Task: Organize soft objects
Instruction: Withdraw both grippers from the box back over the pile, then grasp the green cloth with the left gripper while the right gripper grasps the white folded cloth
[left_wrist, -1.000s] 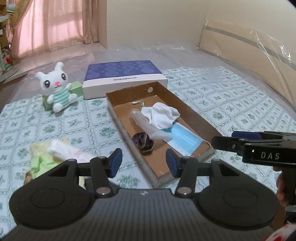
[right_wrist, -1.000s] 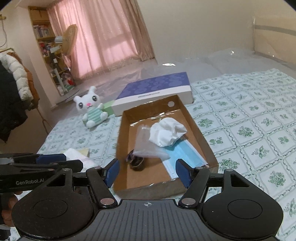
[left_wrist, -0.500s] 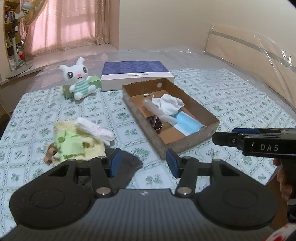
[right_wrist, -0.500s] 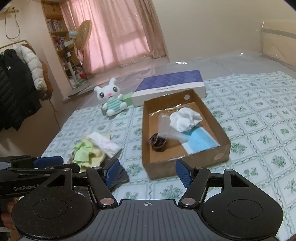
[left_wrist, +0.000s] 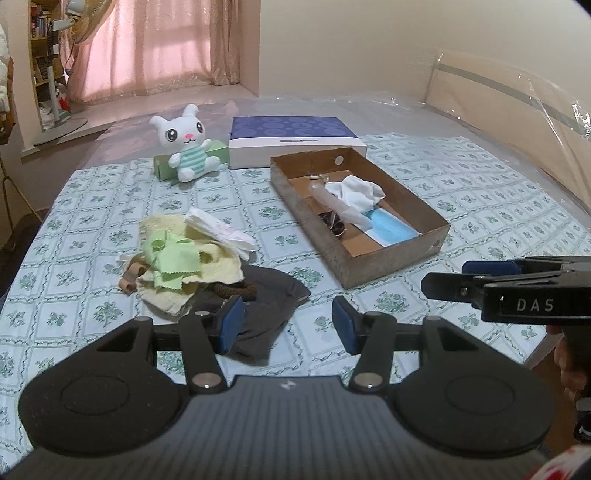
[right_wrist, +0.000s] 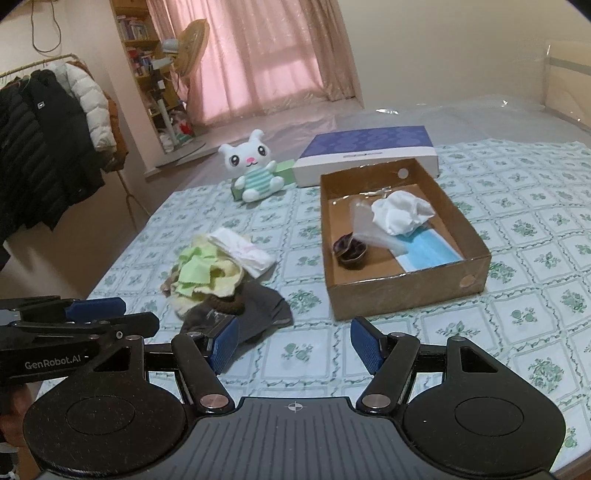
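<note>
Well, both grippers are hanging over the near edge of the table with nothing in them: the left gripper (left_wrist: 287, 325) is standing with its jaws apart and empty, and the right gripper (right_wrist: 293, 344) is doing the same, a little wider. The soft things not yet sorted are lying in a heap (left_wrist: 184, 258) on the patterned tablecloth (left_wrist: 480, 177), to the left of the cardboard box (right_wrist: 406, 291). A yellow towel (right_wrist: 225, 280) is sitting in the middle, green cloths (left_wrist: 173, 254) are draped on it, a white folded pad (right_wrist: 243, 251) is leaning on the far side, and a grey cloth (left_wrist: 266, 295) is spreading out underneath toward me. Already in the box are a white crumpled cloth (right_wrist: 400, 216), a blue face mask (right_wrist: 428, 253), a clear plastic bag (left_wrist: 340, 206) and a small dark item I cannot make out.

The trouble, I am thinking, is how tangled that heap is. A pinch on the towel is likely dragging the green cloths and the brown band (right_wrist: 227, 304) along, and they may be dropping off on the way to the box. The grey cloth is lying flat, so the fingers may be catching the tablecloth with it and tugging everything. The box is light and open; a knock on its near wall may be shoving it toward the purple box (left_wrist: 295, 140). The plush rabbit (left_wrist: 184, 147) is sitting well apart, so it is safe from a stray swing.
</note>
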